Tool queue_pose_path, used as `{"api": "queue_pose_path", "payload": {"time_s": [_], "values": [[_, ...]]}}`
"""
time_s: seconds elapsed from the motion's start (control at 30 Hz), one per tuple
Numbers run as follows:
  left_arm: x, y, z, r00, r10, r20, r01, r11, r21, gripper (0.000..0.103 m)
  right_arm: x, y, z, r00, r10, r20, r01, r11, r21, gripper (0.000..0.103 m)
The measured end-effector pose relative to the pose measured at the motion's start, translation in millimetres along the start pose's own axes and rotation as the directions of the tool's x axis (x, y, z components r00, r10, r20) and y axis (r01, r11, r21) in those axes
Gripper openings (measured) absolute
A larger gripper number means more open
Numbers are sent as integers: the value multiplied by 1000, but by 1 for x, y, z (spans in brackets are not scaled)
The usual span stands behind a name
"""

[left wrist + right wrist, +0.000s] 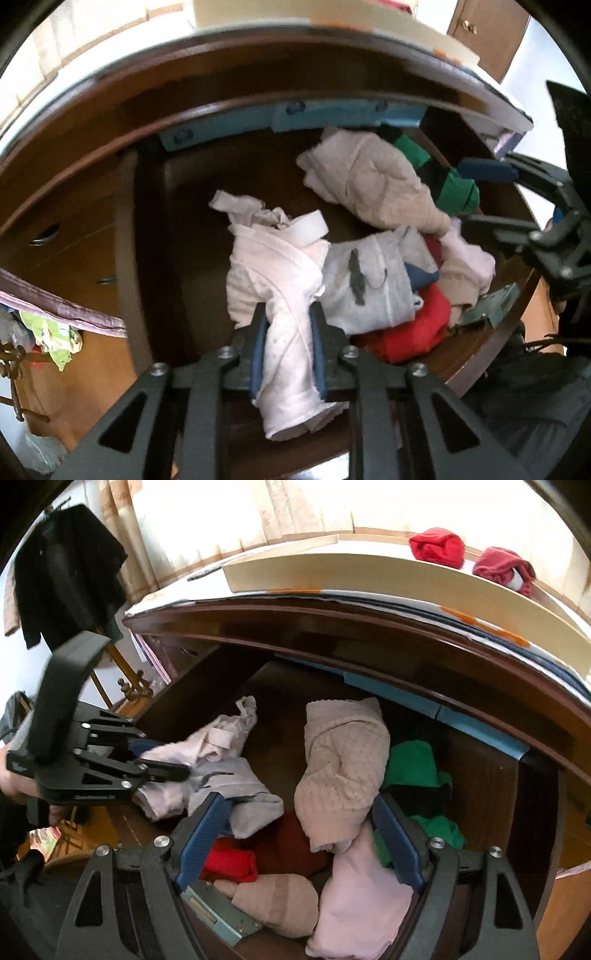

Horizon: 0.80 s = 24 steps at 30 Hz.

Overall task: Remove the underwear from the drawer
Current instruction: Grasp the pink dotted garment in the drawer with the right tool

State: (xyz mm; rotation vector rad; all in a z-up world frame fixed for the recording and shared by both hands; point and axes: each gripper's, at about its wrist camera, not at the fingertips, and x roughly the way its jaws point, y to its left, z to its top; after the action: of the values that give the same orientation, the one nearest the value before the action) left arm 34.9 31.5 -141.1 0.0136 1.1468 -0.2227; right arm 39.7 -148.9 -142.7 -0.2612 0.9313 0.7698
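Observation:
A dark wooden drawer (192, 258) stands open with a heap of clothes in it. My left gripper (288, 321) is shut on a white piece of underwear (273, 273) with a broad waistband, which hangs down between its blue pads. From the right wrist this gripper (162, 764) is at the left, clamped on the same pale underwear (207, 746). My right gripper (301, 827) is open over the heap, its pads wide apart. A beige knit garment (343, 760) and a pale pink one (362, 893) lie between and below them, untouched.
Grey printed cloth (369, 280), red (413, 332) and green (458, 192) garments fill the drawer's right half. Two red garments (437, 548) lie on the dresser top beside a cream board (369, 572). A black garment (66, 572) hangs at the left. The drawer floor (273, 716) shows bare at the back left.

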Motion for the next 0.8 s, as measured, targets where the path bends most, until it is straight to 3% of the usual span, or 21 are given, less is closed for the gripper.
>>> {"api": "queue_pose_path", "payload": {"time_s": [0.17, 0.4, 0.57, 0.8], "values": [[-24, 10, -3, 997, -25, 69, 27, 999, -26, 20, 11, -1, 8, 998, -38, -44, 38, 999, -21, 84], [-9, 22, -9, 998, -37, 54, 41, 996, -76, 19, 27, 2, 17, 994, -68, -88, 64, 997, -43, 84], [-29, 25, -10, 990, -13, 143, 25, 996, -82, 17, 40, 5, 22, 984, -102, -143, 92, 993, -77, 83], [-56, 23, -6, 964, 16, 265, 4, 997, -76, 17, 60, 7, 34, 965, -168, -202, 143, 981, -133, 83]]}}
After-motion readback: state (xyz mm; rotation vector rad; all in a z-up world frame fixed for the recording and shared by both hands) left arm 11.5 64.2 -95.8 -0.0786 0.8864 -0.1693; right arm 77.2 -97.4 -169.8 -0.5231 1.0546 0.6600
